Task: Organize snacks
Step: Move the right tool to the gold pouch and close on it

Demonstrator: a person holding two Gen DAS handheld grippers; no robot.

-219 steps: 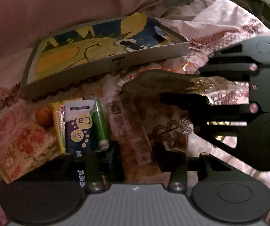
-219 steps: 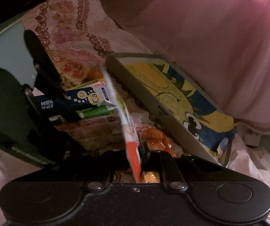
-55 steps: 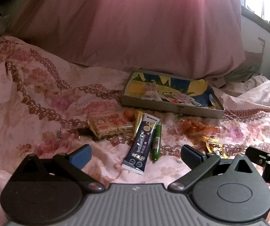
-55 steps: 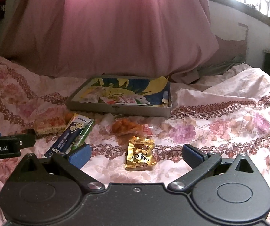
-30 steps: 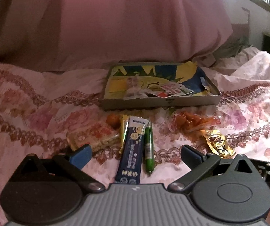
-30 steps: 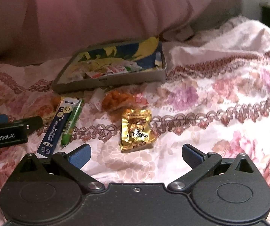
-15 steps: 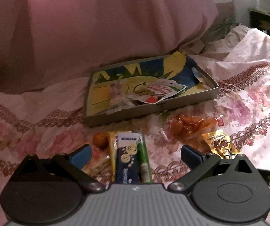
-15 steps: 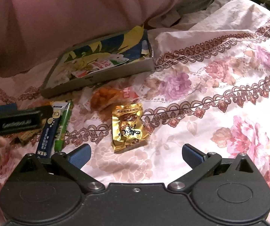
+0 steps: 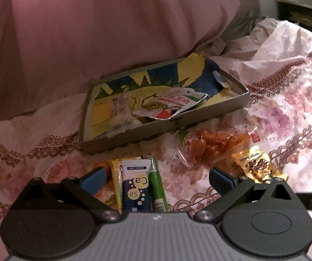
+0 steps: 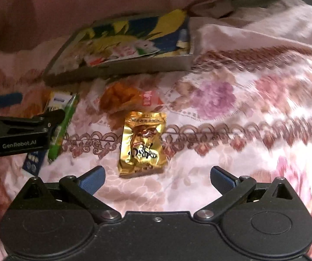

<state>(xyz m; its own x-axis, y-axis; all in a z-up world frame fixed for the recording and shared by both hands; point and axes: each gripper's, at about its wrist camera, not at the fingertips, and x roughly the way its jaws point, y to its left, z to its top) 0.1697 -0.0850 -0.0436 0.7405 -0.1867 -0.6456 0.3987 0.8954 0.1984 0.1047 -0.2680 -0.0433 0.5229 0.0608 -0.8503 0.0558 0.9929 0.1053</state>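
Note:
A shallow grey box point(image 9: 232, 106) with a yellow and blue picture inside lies on the floral bedspread and holds a few flat packets point(image 9: 177, 102). In front of it lie a dark blue tube point(image 9: 135, 187), a green stick point(image 9: 157, 184), a yellow packet point(image 9: 116, 178), an orange snack bag point(image 9: 216, 143) and a gold packet point(image 9: 256, 165). My left gripper point(image 9: 157, 177) is open low over the blue tube and green stick. My right gripper point(image 10: 157, 177) is open just short of the gold packet point(image 10: 142, 143). The box point(image 10: 134, 67) lies beyond it.
A big pink cushion point(image 9: 101, 26) rises behind the box. A small orange round thing point(image 9: 100, 165) and a wrapped biscuit pack point(image 9: 105, 194) lie by the left finger. The left gripper's arm point(image 10: 21, 134) reaches in from the left of the right wrist view. Dark furniture point(image 9: 304, 15) stands far right.
Both grippers have dropped lower and come closer to the snacks. The left one now hangs over the blue tube, and the gold packet has drawn nearer to the right one. Both stay open.

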